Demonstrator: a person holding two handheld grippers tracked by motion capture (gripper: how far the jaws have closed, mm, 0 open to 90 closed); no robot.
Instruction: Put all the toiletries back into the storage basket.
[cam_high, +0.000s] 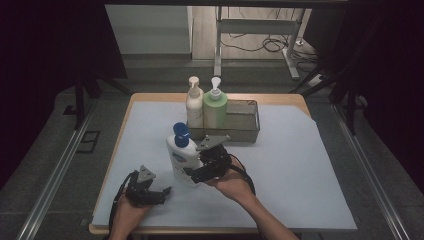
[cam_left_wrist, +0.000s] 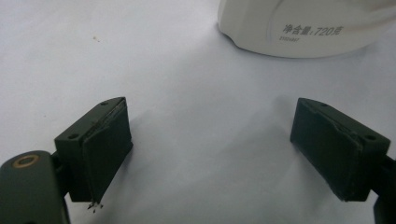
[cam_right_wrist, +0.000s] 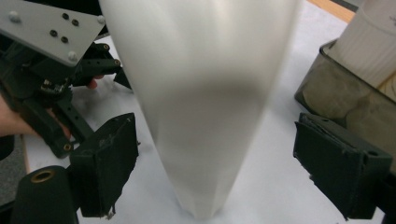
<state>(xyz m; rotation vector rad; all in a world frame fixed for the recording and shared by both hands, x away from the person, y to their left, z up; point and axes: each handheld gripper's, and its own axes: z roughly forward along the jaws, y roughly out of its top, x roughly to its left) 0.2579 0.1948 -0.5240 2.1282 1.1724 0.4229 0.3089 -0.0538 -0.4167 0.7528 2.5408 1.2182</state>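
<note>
The white bottle (cam_right_wrist: 201, 102) is showing blurred between the right hand-held gripper (cam_right_wrist: 215, 172)'s jaws, its top running off the upper edge. Beside that bottle, the right hand-held gripper is hiding its lower side from above.

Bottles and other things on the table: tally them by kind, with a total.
Pump bottles: 3 (cream bottle, green bottle, blue-capped white bottle)
Metal tray: 1
Hand-held grippers: 2 (left gripper, right gripper)
Total: 6
</note>
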